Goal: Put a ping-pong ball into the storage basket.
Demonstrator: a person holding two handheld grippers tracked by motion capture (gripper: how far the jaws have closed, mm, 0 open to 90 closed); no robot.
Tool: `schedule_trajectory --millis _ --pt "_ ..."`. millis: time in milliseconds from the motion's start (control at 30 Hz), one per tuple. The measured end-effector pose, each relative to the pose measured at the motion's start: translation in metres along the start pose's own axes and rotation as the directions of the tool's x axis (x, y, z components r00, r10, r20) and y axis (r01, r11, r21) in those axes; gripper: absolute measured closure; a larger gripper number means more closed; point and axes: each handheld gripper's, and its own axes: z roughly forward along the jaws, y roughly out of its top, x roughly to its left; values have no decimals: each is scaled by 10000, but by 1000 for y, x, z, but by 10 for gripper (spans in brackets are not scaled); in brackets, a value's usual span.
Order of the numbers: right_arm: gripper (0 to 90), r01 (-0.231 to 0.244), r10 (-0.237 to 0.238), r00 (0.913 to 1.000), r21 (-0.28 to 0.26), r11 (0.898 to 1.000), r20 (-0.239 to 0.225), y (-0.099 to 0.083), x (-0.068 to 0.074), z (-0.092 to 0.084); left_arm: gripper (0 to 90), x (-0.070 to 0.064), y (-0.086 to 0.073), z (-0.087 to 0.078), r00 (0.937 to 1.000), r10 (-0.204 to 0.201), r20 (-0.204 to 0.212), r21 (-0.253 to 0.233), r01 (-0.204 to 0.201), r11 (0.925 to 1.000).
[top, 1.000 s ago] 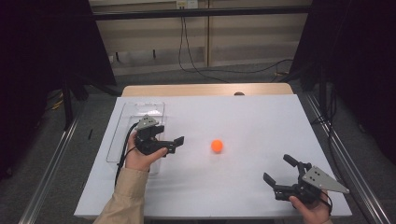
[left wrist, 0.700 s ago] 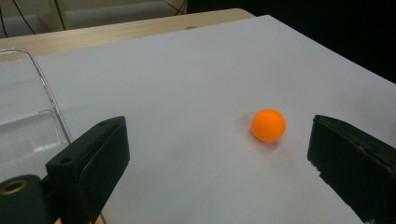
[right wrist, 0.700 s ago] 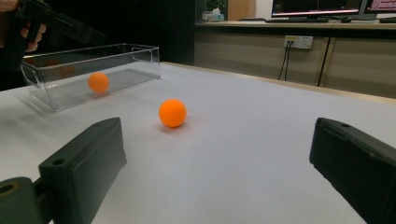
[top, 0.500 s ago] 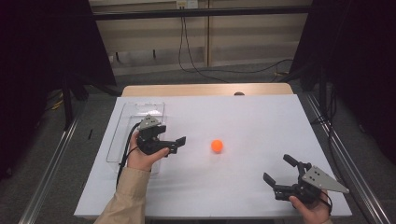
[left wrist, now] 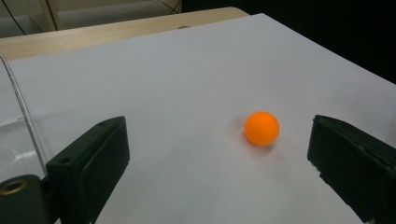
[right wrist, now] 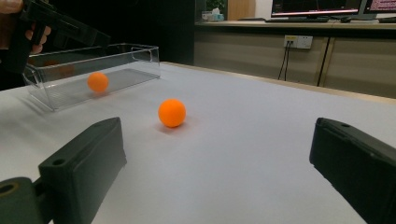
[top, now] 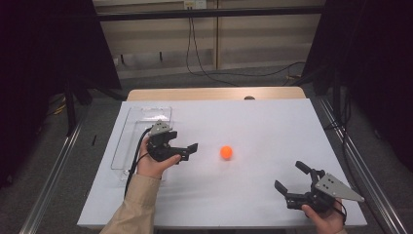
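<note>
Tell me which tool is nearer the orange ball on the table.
Left. The left tool sits just beside the orange ball, jaws open toward it; the right tool is farther off, nearer the person.

In the high view the white table (top: 272,126) is evenly and brightly lit from above, while the upper left and right of the frame fall into near black. Shadows there are faint; the ball (top: 226,152) casts only a slight one. The picture is a little soft and grainy. In the left gripper view the ball (left wrist: 262,128) is sharp, with a pale soft shadow at its base, and the upper right corner is black. The jaws at the bottom edge are dark and slightly blurred. In the right gripper view the background at upper right is soft, and the clear tray (right wrist: 93,74) at upper left shows light reflections.
</note>
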Motion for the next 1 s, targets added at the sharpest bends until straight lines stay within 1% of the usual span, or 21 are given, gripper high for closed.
schedule_trajectory --millis 367,400,567,633,700,767,1000 --pt "27 -18 18 10000 3 10000 -26 0 0 0 56 -5 0 7 9999 35 125 -4 -35 10000" --pt "27 -11 11 10000 2 10000 -23 0 0 0 56 -5 0 7 9999 73 141 57 -74 10000" --pt "28 47 -47 10000 24 10000 -39 0 0 0 56 -7 0 9 9999 89 128 33 -89 10000" --pt "27 19 -19 10000 19 10000 -37 0 0 0 56 -7 0 11 9998 170 124 68 -171 9998" --pt "28 22 -22 10000 11 10000 -33 0 0 0 56 -9 0 13 9998 127 176 69 -128 9999" --pt "28 18 -18 10000 14 10000 -37 0 0 0 56 -9 0 13 9997 198 142 104 -200 9997" --pt "28 8 -8 10000 -3 10000 -27 0 0 0 56 -13 0 17 9996 214 184 82 -216 9997"
